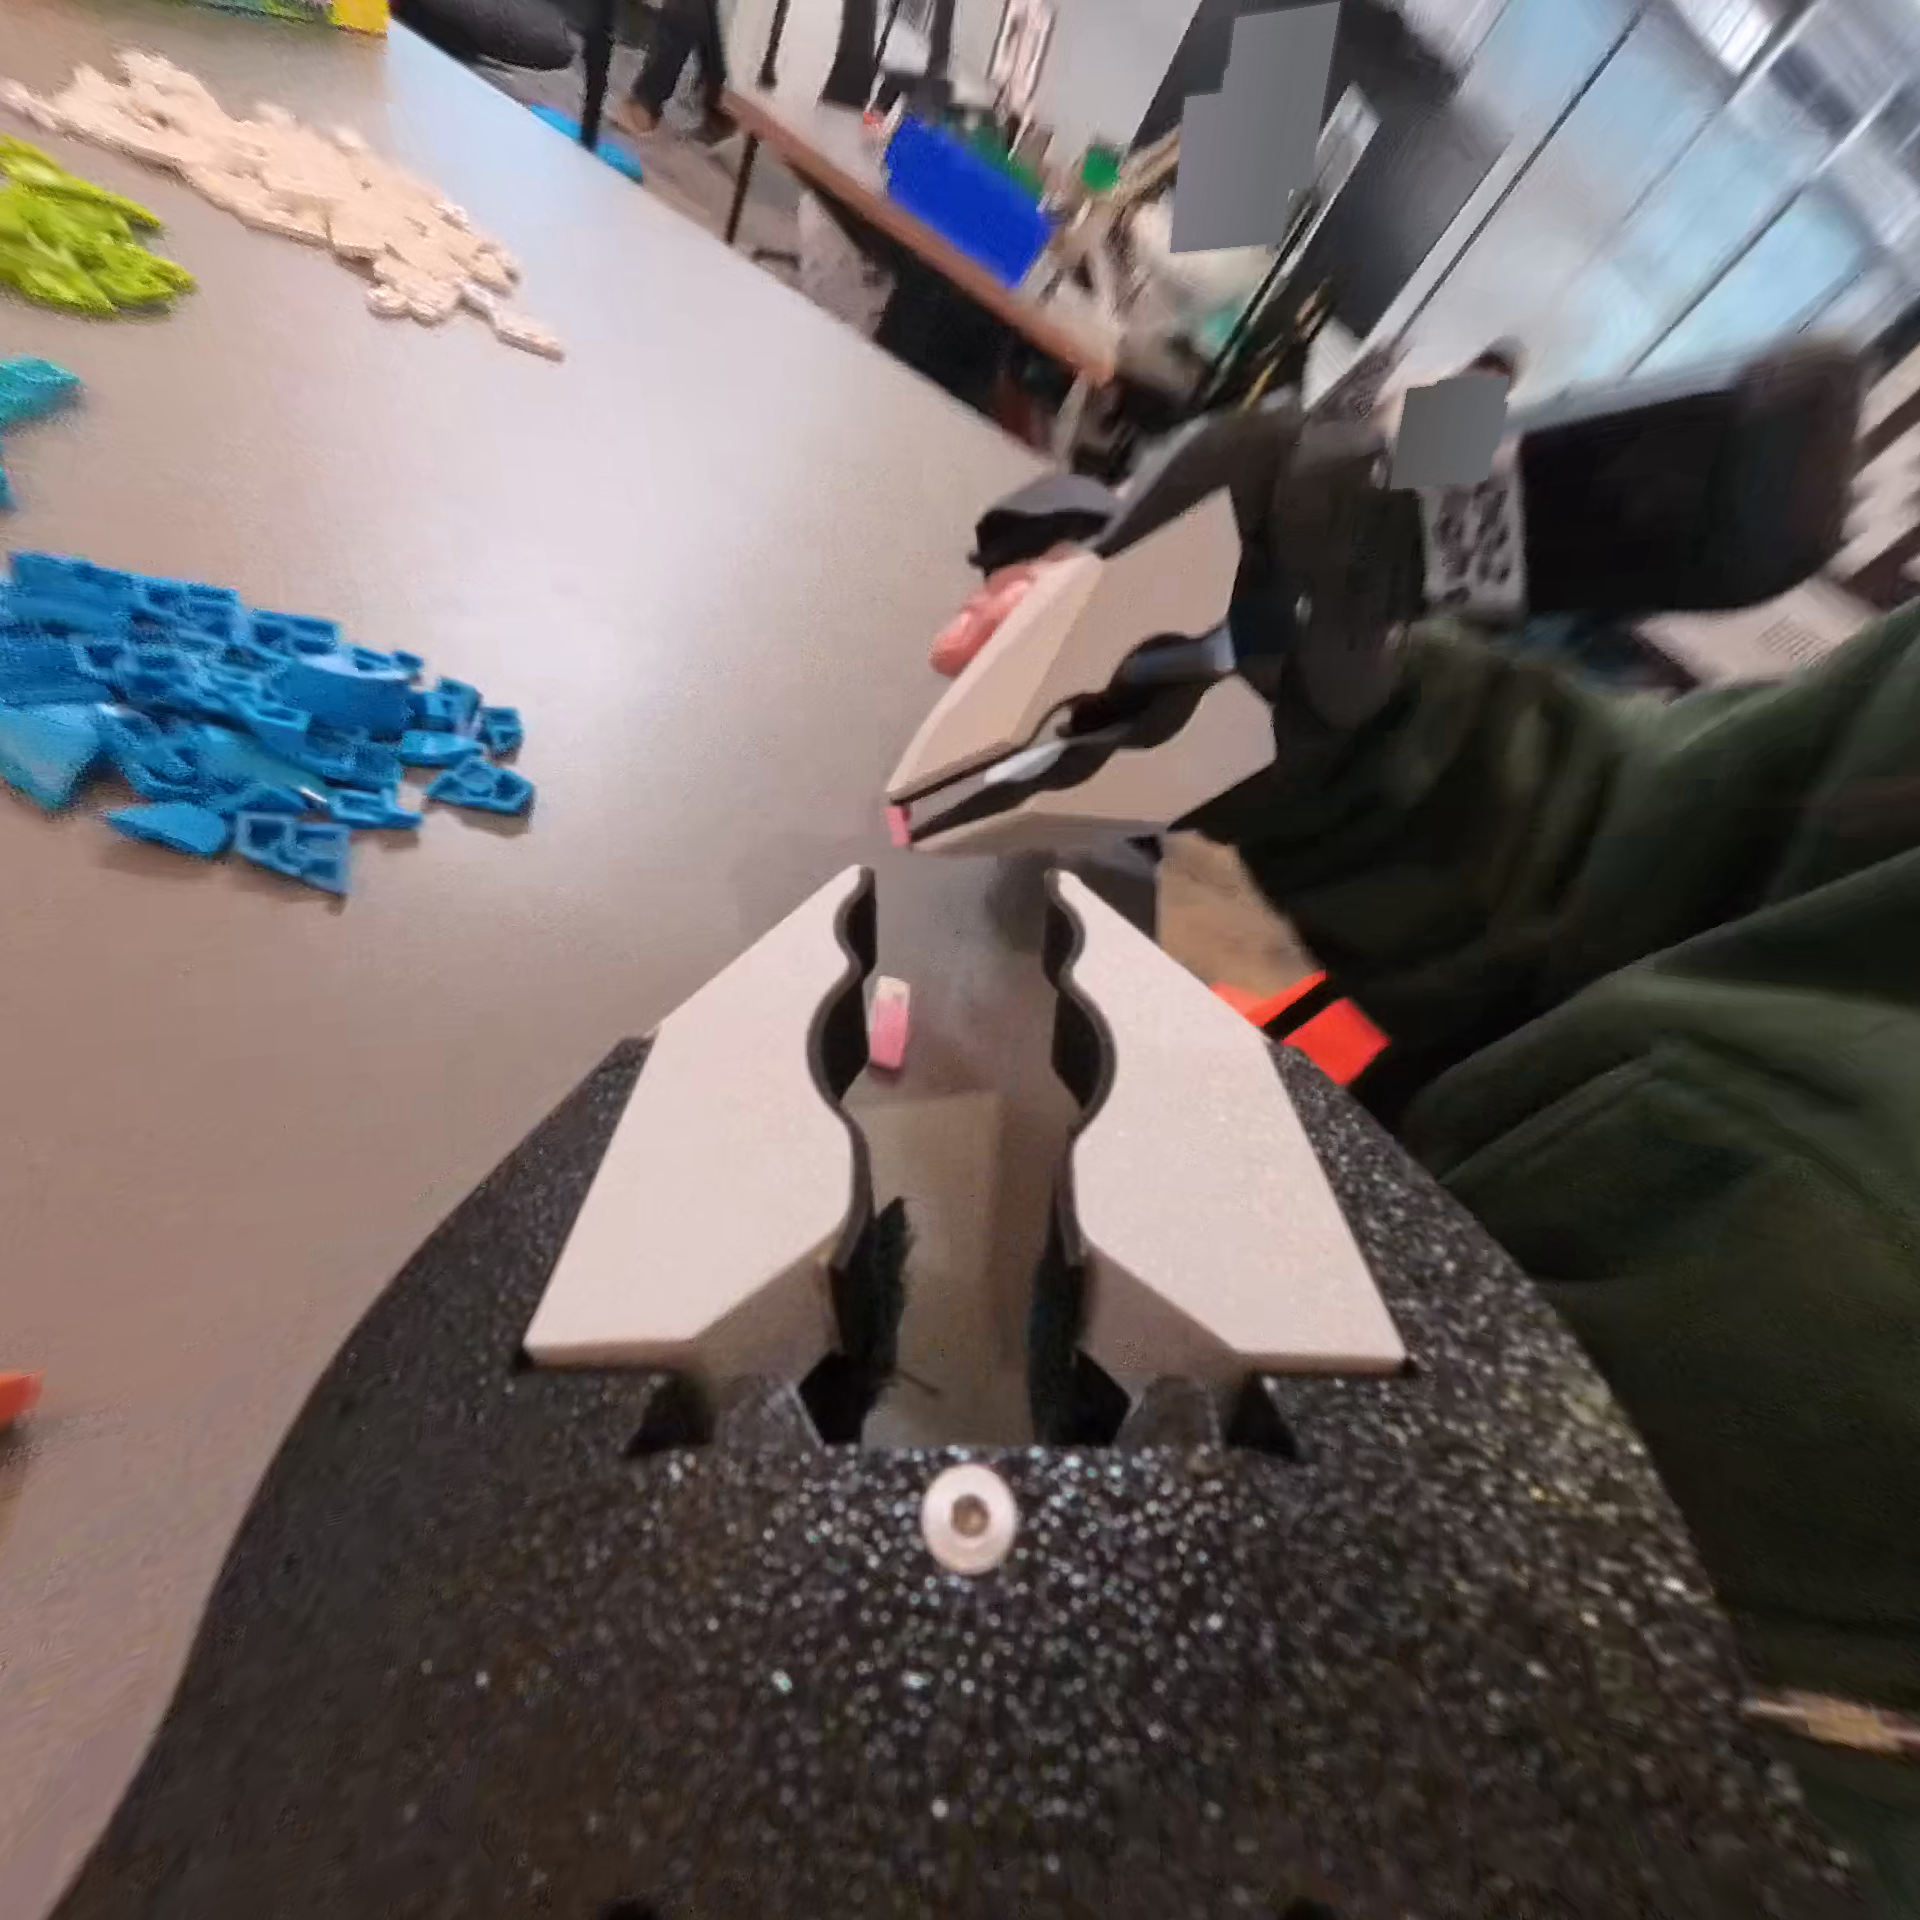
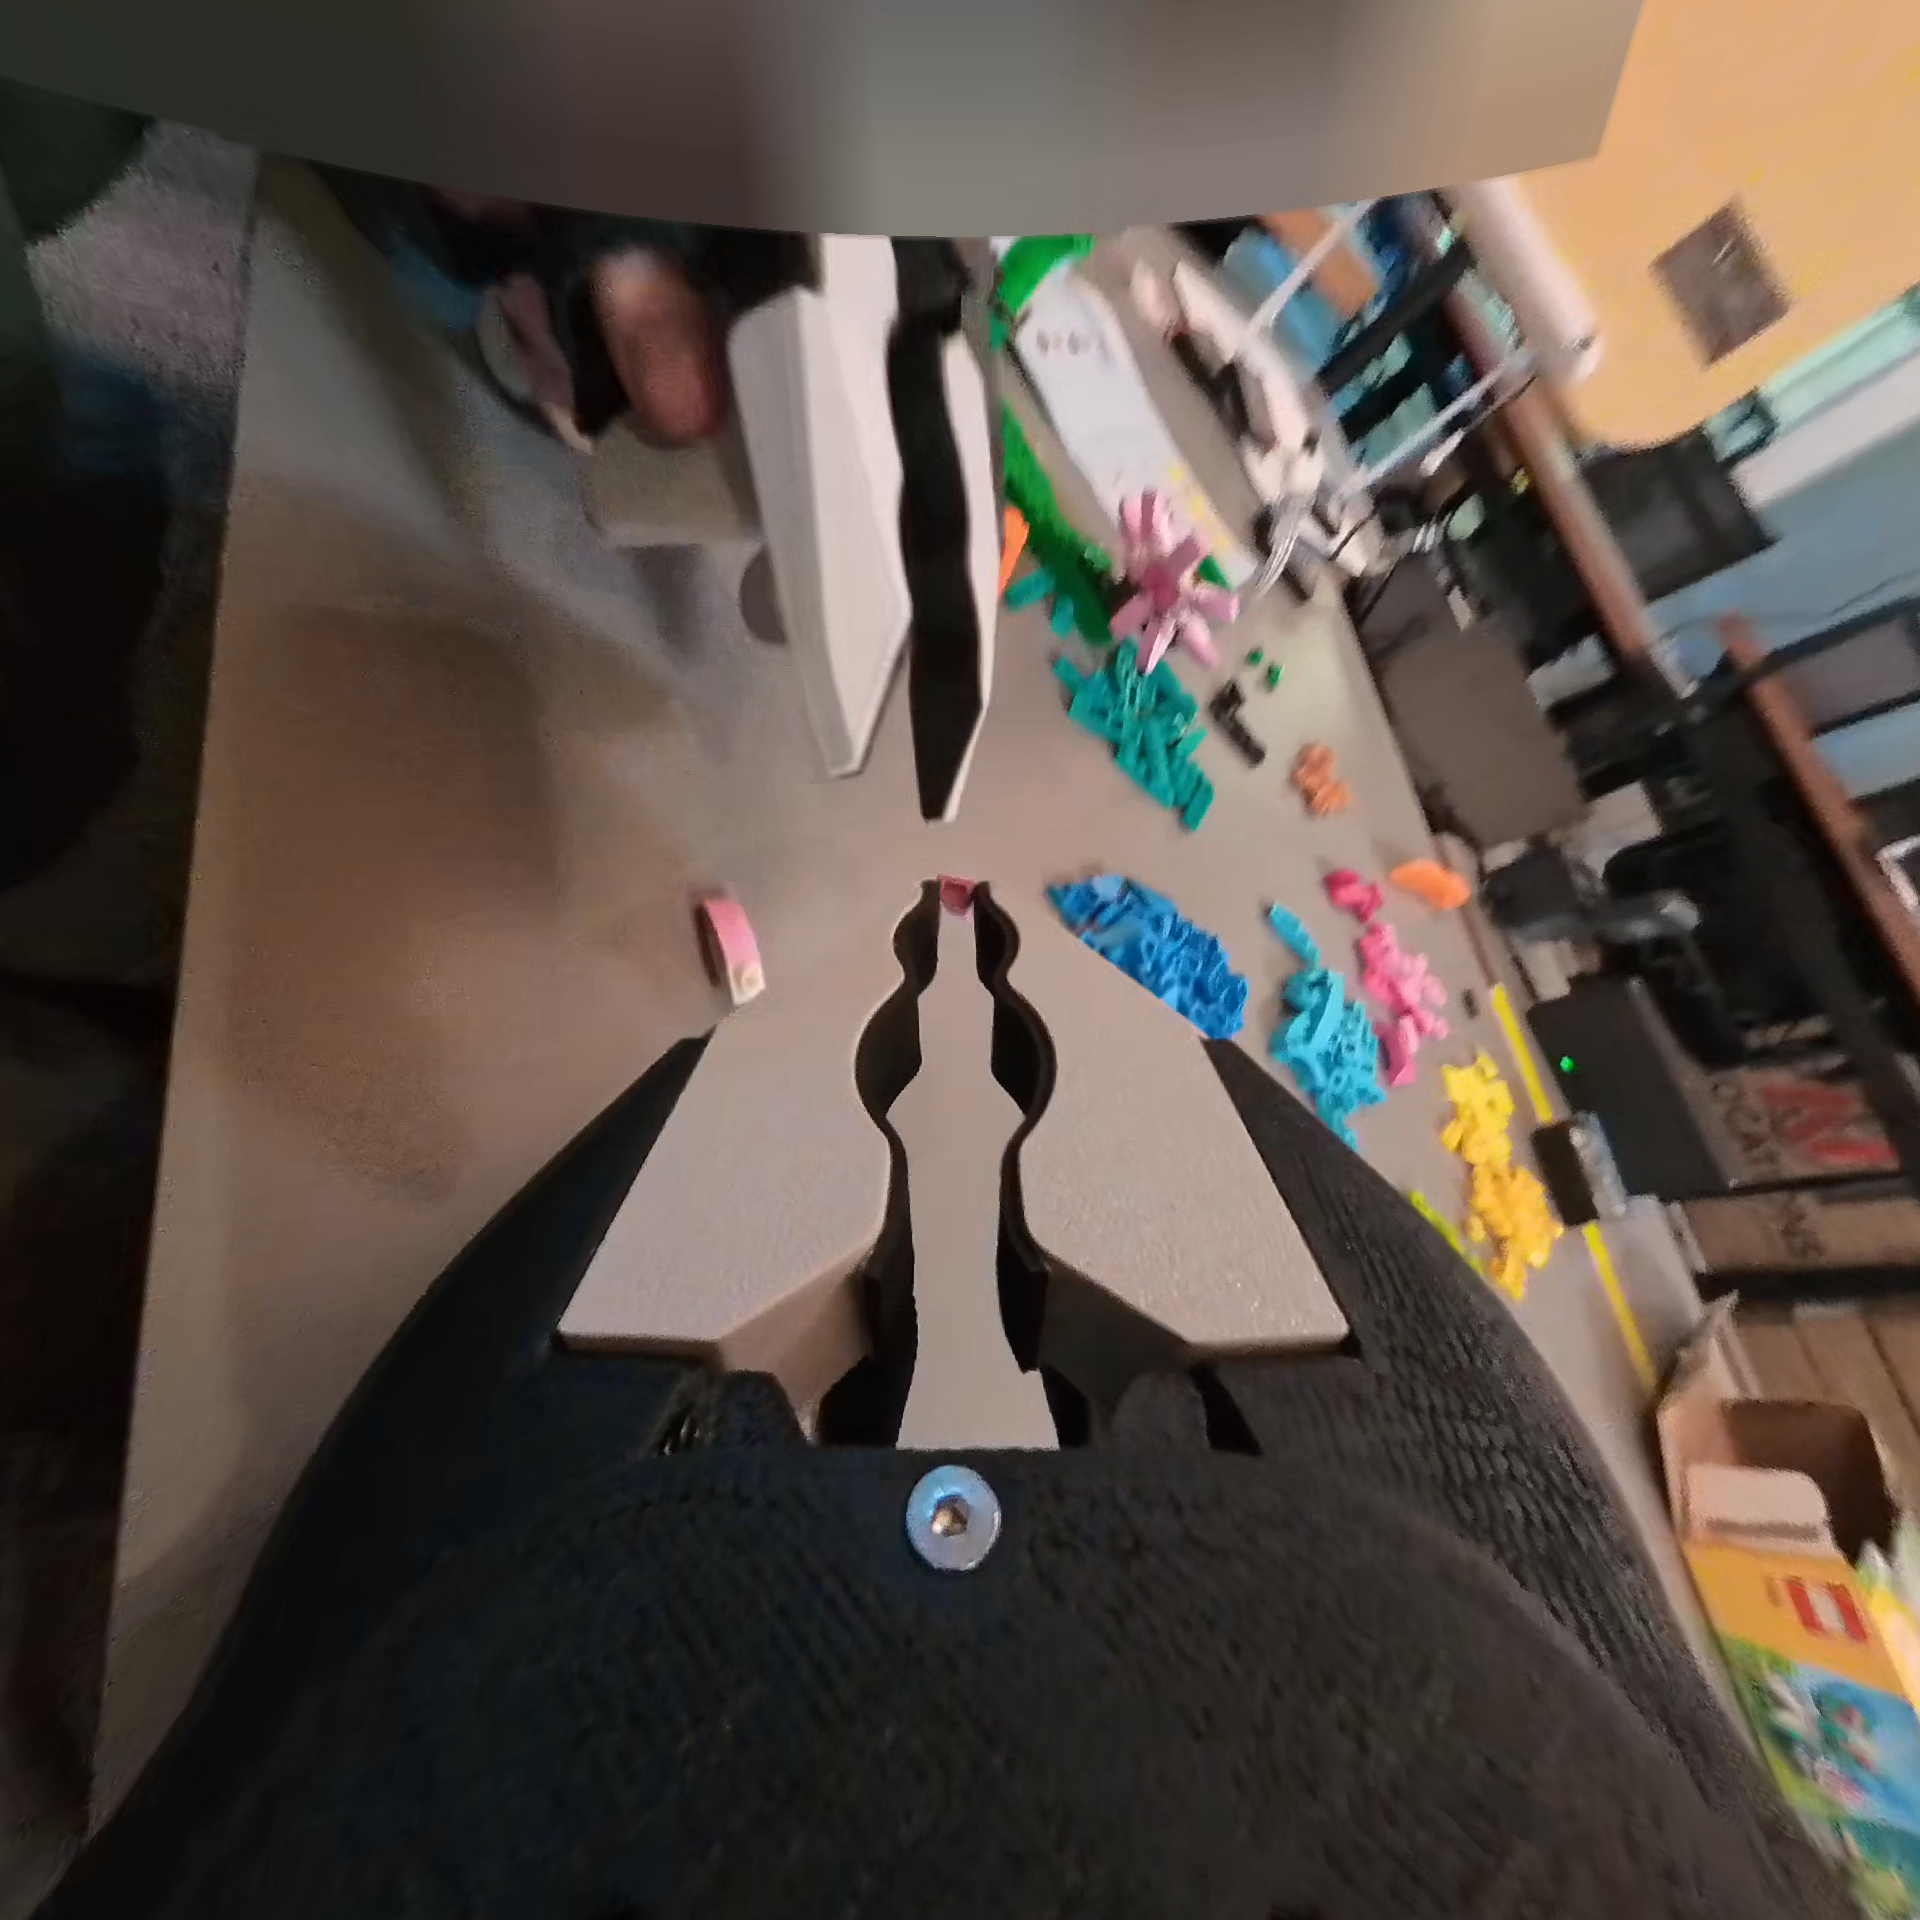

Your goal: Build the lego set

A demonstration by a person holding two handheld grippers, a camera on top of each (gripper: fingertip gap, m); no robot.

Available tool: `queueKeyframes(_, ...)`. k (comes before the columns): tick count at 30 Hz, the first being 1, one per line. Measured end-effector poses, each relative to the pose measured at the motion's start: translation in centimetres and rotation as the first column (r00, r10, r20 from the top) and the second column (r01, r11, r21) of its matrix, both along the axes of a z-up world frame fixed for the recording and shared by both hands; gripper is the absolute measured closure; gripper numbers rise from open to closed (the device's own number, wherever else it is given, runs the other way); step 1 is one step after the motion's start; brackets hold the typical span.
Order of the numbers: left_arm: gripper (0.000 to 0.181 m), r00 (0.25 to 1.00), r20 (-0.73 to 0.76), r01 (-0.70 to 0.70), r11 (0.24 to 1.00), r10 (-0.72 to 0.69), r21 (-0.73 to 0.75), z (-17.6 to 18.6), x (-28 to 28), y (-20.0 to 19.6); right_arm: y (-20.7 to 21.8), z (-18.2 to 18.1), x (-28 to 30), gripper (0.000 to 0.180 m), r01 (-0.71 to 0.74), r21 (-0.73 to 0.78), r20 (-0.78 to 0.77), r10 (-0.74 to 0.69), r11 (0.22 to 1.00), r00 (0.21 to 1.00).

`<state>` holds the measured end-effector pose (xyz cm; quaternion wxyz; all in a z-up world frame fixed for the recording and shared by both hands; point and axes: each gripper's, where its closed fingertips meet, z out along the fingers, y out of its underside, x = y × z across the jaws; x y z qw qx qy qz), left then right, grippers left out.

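Observation:
My left gripper (image 1: 961, 883) is open and empty, held low over the grey table (image 1: 623, 520). A small pink piece (image 1: 890, 1023) lies on the table between its fingers, close to the left finger. My right gripper (image 2: 956, 891) is shut on another small pink piece (image 2: 956, 896). In the left wrist view the right gripper (image 1: 906, 823) hovers just beyond my left fingertips, tip to tip, with the held pink piece (image 1: 897, 824) at its tip. In the right wrist view the left gripper (image 2: 894, 790) points towards me, and the loose pink piece (image 2: 730, 948) lies to its left.
Sorted brick piles lie on the table: blue (image 1: 239, 717), lime green (image 1: 73, 239) and white (image 1: 312, 197); teal (image 2: 1143, 727), yellow (image 2: 1496, 1174), pink (image 2: 1392, 977) and a pink flower build (image 2: 1164, 582). A set box (image 2: 1808, 1621) stands at the right. A green sleeve (image 1: 1558, 935) is close.

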<state>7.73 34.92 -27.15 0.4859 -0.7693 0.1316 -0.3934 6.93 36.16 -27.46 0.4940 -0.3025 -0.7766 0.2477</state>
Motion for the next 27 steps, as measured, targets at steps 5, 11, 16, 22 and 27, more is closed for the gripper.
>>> queueKeyframes(5,0.158,0.996,0.085,-0.002,1.0,0.004,-0.026,0.1,-0.4,0.3,-1.3,1.8,-0.1,0.18,-0.054,-0.056,-0.082,0.05,0.997,0.995)
queueKeyframes(11,0.165,0.992,0.124,0.018,0.999,-0.015,-0.026,0.4,-0.1,0.1,-0.9,1.1,-0.2,0.18,-0.024,-0.049,-0.048,0.022,0.999,0.999)
queueKeyframes(16,0.167,0.998,0.052,-0.042,0.999,0.041,0.003,0.2,-1.1,0.4,0.0,-0.8,0.1,0.177,0.031,-0.213,0.065,-0.018,0.977,0.998)
queueKeyframes(22,0.167,0.998,0.02,-0.053,0.999,0.053,0.006,0.0,-1.2,0.4,-0.7,-1.4,0.4,0.176,0.022,-0.342,0.122,0.021,0.939,0.992)
queueKeyframes(27,0.17,0.995,0.051,-0.082,0.997,0.082,-0.002,0.1,-1.8,0.6,-5.4,-2.6,1.9,0.172,-0.042,-0.534,0.282,0.225,0.844,0.933)
